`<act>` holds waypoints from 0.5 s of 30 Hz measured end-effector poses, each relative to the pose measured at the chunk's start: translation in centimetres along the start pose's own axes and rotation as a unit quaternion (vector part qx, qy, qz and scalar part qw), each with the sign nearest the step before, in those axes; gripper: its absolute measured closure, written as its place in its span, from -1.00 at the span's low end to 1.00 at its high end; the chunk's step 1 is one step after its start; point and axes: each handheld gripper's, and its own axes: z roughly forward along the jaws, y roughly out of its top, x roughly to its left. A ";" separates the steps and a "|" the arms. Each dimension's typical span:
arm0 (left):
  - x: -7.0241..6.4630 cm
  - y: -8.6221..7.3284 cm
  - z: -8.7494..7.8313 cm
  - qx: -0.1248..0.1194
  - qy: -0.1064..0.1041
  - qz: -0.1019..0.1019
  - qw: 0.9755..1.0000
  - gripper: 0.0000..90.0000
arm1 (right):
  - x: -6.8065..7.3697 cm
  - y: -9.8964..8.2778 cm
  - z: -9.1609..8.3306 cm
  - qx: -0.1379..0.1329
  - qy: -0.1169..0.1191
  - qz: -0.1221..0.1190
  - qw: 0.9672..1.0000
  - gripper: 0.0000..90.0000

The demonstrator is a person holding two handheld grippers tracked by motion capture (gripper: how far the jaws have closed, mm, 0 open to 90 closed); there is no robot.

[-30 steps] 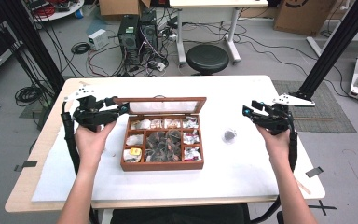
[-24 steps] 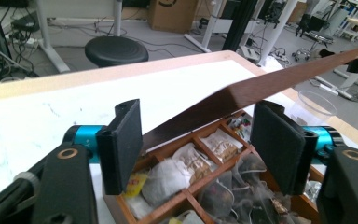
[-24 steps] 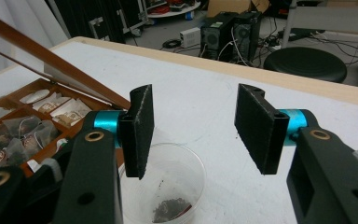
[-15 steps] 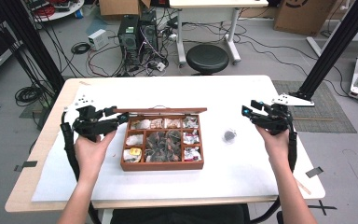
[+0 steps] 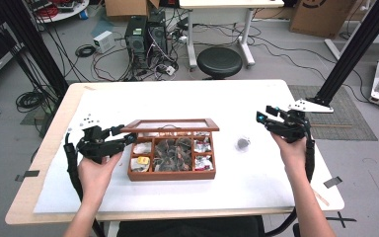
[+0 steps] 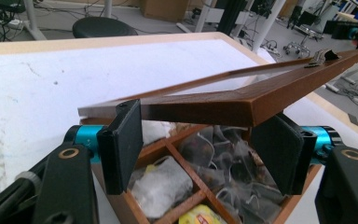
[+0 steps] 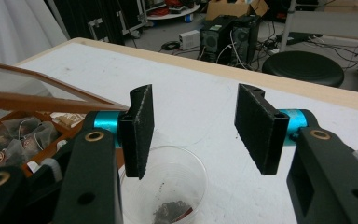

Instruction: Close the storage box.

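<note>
Tongs in the left hand (image 5: 96, 170) sit at the left end of the wooden box (image 5: 172, 174), the left gripper (image 5: 127, 138) reaching in under the edge of the raised lid (image 5: 170, 126). In the left gripper view the lid (image 6: 242, 98) slants up and away above the two black pads (image 6: 127, 140), its near corner lying just over the left pad; whether that pad touches the wood I cannot tell. The jaws stand roughly two-thirds apart and have just been closing a little, with the lid's corner above them and the box's compartments showing between them, nothing pinched. The lid is a wooden frame with a clear pane, hinged along the far side and tilted only partly up. Below it the box (image 6: 165, 149) holds tea bags (image 6: 223, 163) in dark wrappers in the middle compartments, white packets (image 6: 161, 184) nearer the gripper and a yellow packet (image 6: 198, 217) at the bottom edge. The box stands in the middle of the white table (image 5: 187, 101). The right gripper (image 5: 263, 118) hangs well apart from the box, over the table's right part, jaws wide and empty. In the right gripper view a clear cup (image 7: 168, 186) with dark bits at its bottom stands beneath the open pads (image 7: 142, 123), untouched. In the high view the cup (image 5: 243, 143) lies between box and right gripper.
</note>
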 end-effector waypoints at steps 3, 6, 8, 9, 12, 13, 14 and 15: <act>-0.2 -0.8 -0.2 0.004 0.000 0.002 1.000 -0.23 | 0.1 0.0 0.0 0.000 -0.001 0.000 1.000 0.07; -0.5 -1.6 -0.4 0.008 0.006 0.009 1.000 -0.22 | 0.1 0.0 0.0 0.000 -0.001 0.000 1.000 0.07; -0.6 -2.1 -0.5 0.011 0.009 0.014 1.000 -0.22 | 0.1 0.0 0.0 0.000 -0.001 -0.001 1.000 0.07; -0.7 -2.4 -0.5 0.013 0.010 0.013 1.000 -0.22 | 0.1 0.0 0.0 -0.001 -0.001 -0.001 1.000 0.07; -0.9 -3.1 -0.6 0.018 0.013 0.016 1.000 -0.22 | 0.1 0.0 0.0 0.000 -0.001 -0.001 1.000 0.07; -1.0 -3.4 -0.6 0.020 0.014 0.017 1.000 -0.21 | 0.2 0.0 0.0 0.001 -0.002 -0.001 1.000 0.07; -1.0 -3.6 -0.6 0.023 0.015 0.018 0.999 -0.21 | 0.2 0.0 0.0 0.001 -0.002 -0.001 1.000 0.07; -1.1 -3.9 -0.6 0.025 0.016 0.019 0.999 -0.21 | 0.2 0.0 0.1 0.001 -0.002 -0.001 1.000 0.07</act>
